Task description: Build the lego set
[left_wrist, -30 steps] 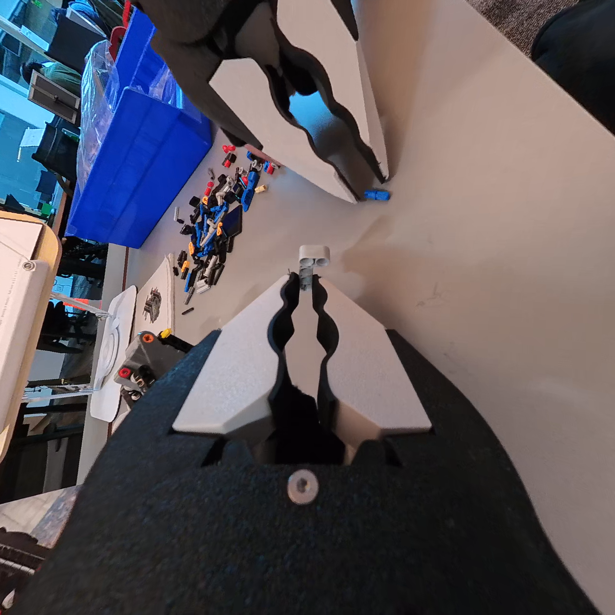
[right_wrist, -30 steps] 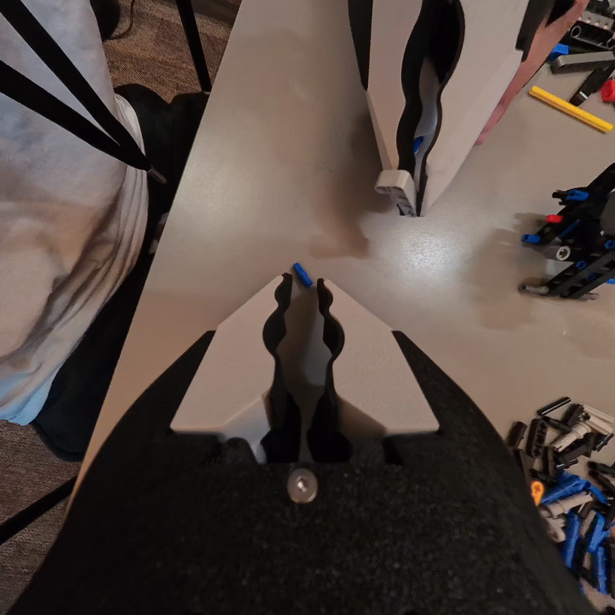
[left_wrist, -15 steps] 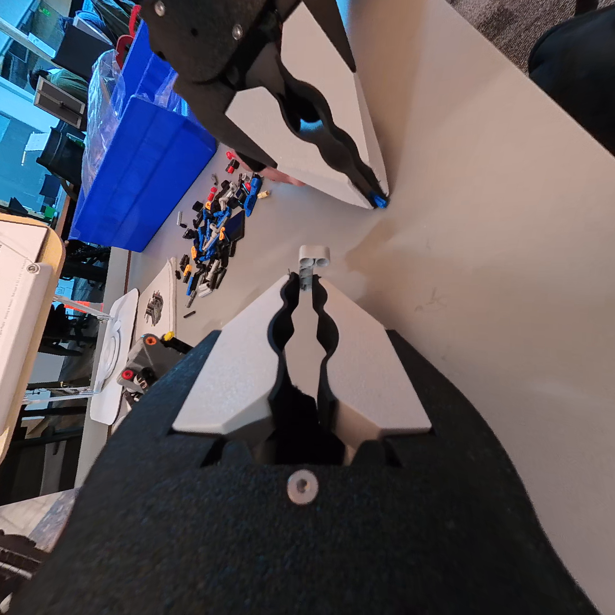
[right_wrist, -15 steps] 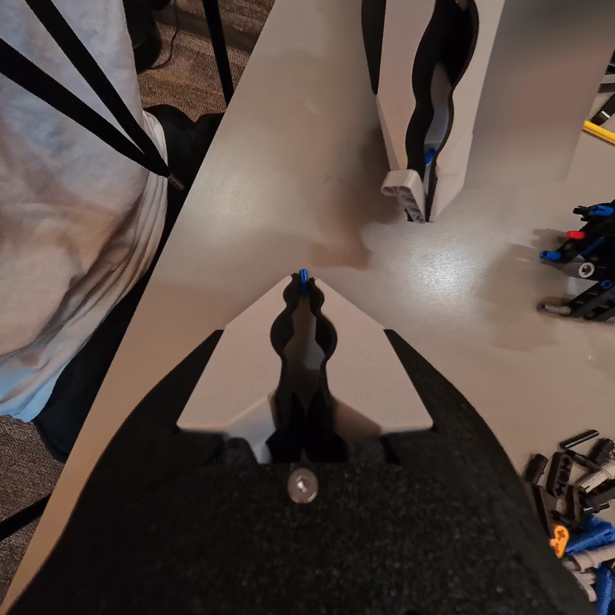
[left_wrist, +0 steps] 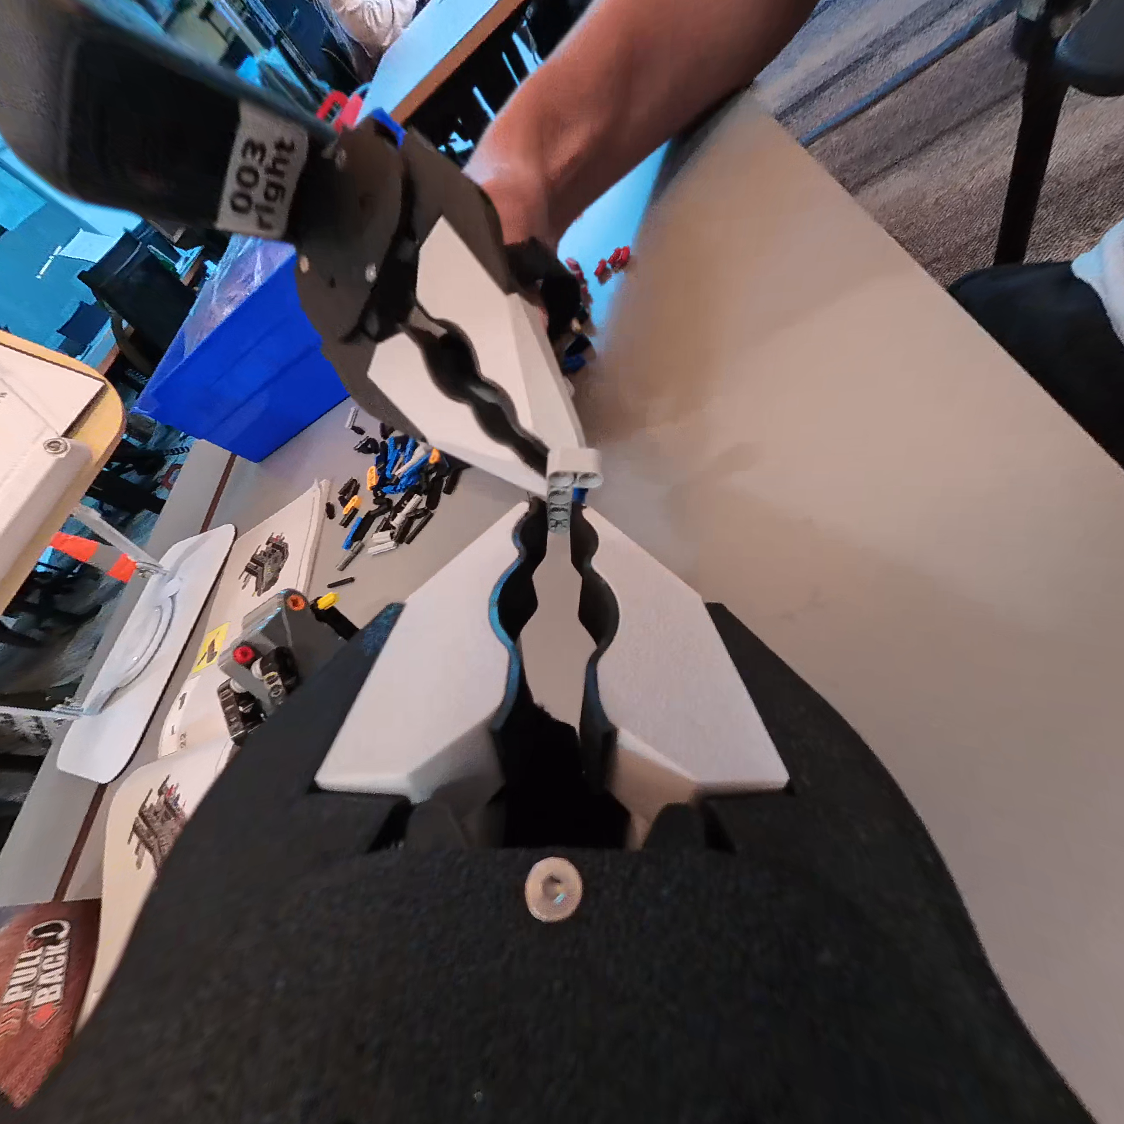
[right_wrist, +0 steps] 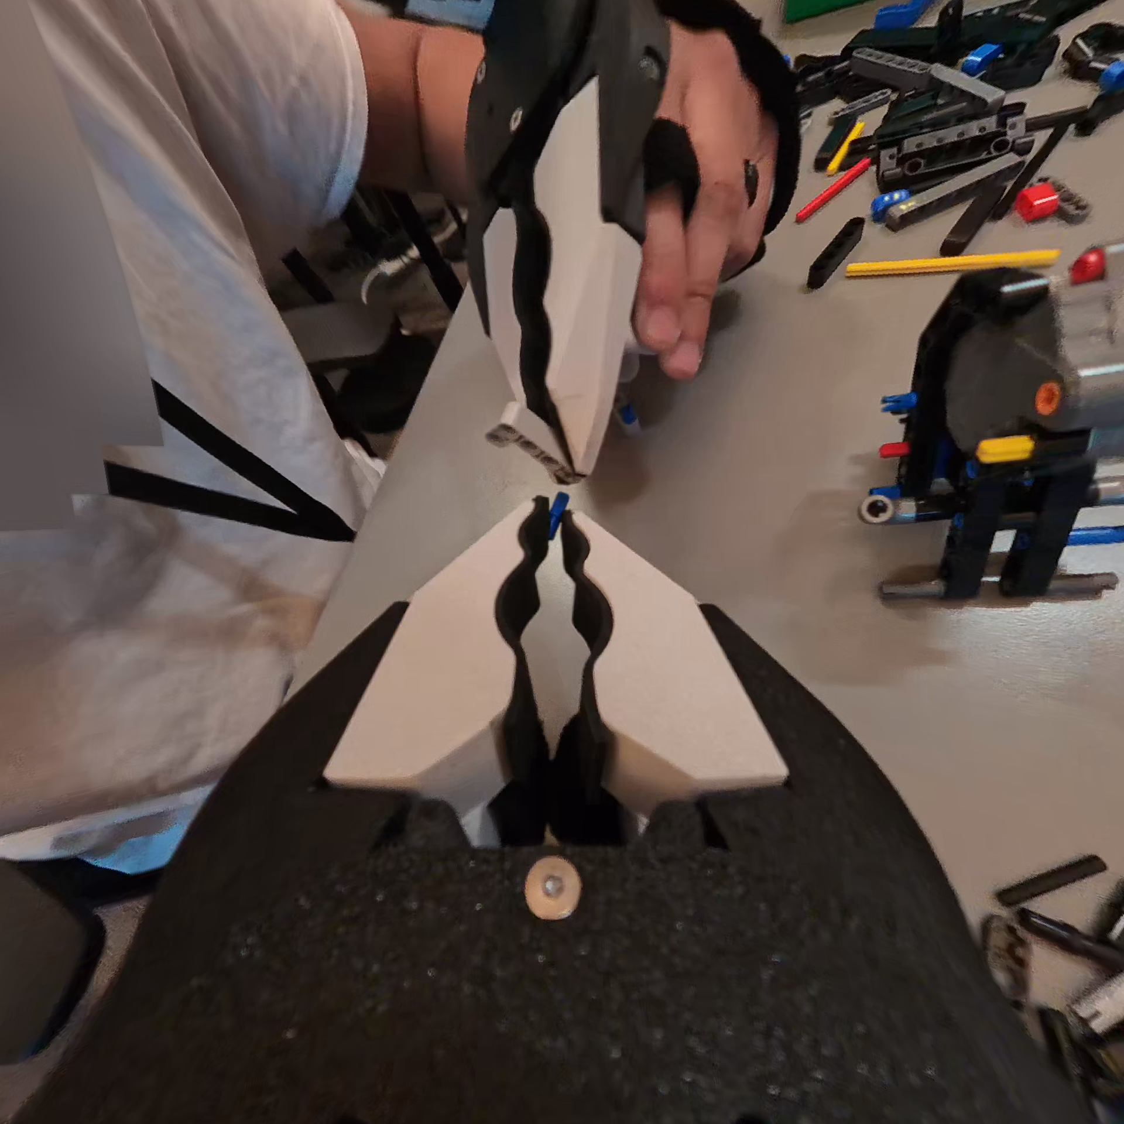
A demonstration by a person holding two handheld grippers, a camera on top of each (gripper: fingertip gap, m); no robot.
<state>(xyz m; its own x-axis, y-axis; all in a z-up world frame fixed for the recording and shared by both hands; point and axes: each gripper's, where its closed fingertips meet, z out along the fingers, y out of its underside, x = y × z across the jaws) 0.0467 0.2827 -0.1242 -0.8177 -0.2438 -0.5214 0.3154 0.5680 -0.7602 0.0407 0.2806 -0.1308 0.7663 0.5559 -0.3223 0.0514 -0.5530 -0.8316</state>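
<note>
A second ago the right gripper (right_wrist: 552, 516) stood open over a small blue pin (right_wrist: 556, 514) lying on the tabletop (left_wrist: 851, 486) near its edge; half a second ago its jaws had closed on the pin. Now the pin is off the table, pinched at the very fingertips with the jaws almost together, and the gripper has swung across to meet the left gripper (left_wrist: 561, 517) tip to tip. The left gripper has kept its jaws nearly closed on a light grey beam (left_wrist: 568, 480) throughout; both grippers now sit higher above the tabletop than before, close to its near edge.

In the left wrist view the pin is almost wholly hidden behind the beam, only a sliver of blue showing beside it. Whether pin and beam touch cannot be told: the right wrist view shows a thin gap, but the beam there is blurred and half covered by the left gripper's fingers (right_wrist: 572, 340). The half-built model (right_wrist: 997, 438) stands farther in on the tabletop, cut off by the frame edge, and the loose pieces (left_wrist: 395, 480) beyond it are too small to sort out.
</note>
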